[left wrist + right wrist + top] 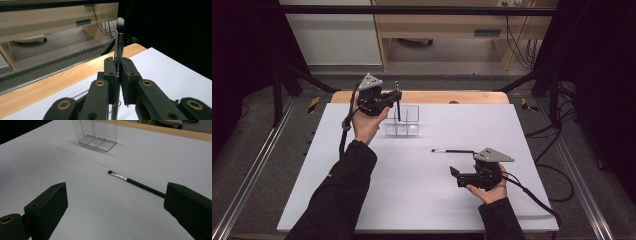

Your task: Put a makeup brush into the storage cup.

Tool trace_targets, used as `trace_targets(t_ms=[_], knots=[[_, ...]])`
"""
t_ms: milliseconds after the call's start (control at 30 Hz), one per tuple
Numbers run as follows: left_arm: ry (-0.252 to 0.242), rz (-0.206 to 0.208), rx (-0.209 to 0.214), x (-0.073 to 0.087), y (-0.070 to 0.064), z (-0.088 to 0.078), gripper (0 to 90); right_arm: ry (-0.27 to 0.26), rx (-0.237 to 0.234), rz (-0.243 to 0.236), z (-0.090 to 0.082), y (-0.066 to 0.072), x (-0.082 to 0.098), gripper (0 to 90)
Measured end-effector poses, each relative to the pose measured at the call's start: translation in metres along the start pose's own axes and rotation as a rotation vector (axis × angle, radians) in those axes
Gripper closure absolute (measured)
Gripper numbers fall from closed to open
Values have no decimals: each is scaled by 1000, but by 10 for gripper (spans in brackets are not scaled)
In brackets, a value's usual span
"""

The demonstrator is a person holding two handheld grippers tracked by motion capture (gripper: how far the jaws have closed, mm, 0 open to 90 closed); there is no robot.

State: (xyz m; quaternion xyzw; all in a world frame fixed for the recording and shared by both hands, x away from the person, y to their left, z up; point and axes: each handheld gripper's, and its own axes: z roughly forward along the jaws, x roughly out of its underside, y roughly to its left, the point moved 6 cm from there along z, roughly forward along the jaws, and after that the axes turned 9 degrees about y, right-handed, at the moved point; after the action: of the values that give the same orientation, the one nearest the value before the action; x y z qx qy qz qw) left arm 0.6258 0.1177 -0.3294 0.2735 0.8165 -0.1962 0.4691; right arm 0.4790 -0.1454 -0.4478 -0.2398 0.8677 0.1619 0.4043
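The white surface (412, 190) is flat and matte, set on a wooden top whose pale edge shows along the far side. Near that far edge stands a clear plastic organiser (403, 121), boxy, with thin upright walls that split it into compartments. The left claw (396, 99) hangs just above and beside it, clamped tight on a brush (118, 47) that it holds upright: in the left gripper view the 2 black jaws pinch the shiny metal ferrule, and the rounded white-tipped tuft rises above them. In the high view the brush's dark handle reaches down into the organiser; I cannot tell which compartment. Well apart, nearer the person, the right claw (454, 176) sits low over the surface with its jaws spread wide and nothing between them. A 2nd brush (136, 183), thin and black with a silver band near its small dark tip, lies flat on the surface just ahead of that claw, its handle end running behind one blocky jaw pad.
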Motion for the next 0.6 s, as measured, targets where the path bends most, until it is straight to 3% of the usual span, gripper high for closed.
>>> trace_targets(t_ms=[600], knots=[[-9,-17,-29,-9,15,11,830,-2,2,0,-1,-1,0,59]])
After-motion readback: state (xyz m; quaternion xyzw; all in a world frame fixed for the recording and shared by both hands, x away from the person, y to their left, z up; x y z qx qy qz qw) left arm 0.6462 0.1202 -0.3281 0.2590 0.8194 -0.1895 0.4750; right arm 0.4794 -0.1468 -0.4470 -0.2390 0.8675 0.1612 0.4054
